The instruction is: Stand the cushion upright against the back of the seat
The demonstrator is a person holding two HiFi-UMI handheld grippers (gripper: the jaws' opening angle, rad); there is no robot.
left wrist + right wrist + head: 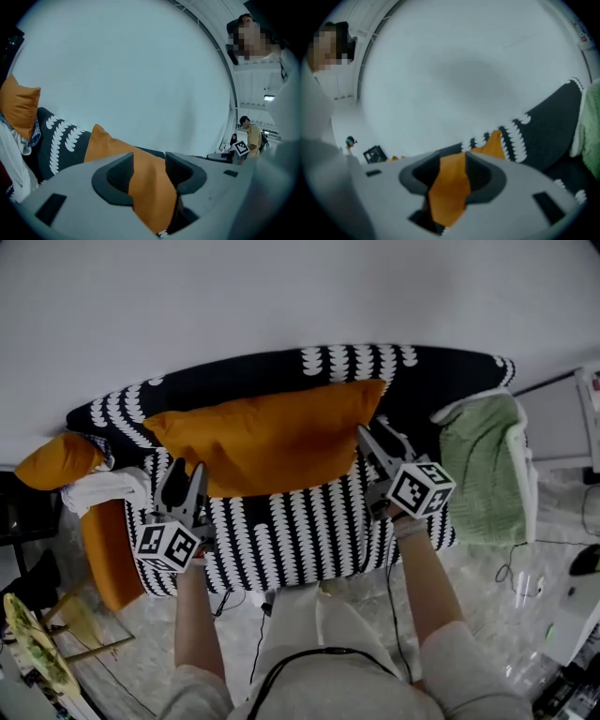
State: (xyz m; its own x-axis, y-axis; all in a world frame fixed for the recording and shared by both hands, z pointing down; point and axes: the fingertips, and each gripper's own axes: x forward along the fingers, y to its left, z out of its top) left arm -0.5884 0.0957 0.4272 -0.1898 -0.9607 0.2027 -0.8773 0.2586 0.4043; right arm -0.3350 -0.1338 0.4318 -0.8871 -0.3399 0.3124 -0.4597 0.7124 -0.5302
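At the far left a spare cushion (56, 460) and a white cloth (98, 488) crowd the end of the seat (281, 540). My left gripper (185, 474) is at the lower left corner of the cushion (272, 437). Its fingers (117, 173) stand fairly wide, yet closed onto a thick fold of orange fabric. The cushion lies across the seat with its top edge leaning on the back (281, 367), tilted rather than properly upright. My right gripper (373, 435) has the right edge, its fingers (480, 176) pinched narrower on a thinner fold.

I judge this the lift-and-set step: both ends are held and the cushion is nearly placed. Next I'd raise both hands evenly, tip the top flat to the back, then let go. There is fair room above. The spare cushion is near on the left, and a green towel (483, 470) hangs close beside my right gripper, so it could snag.
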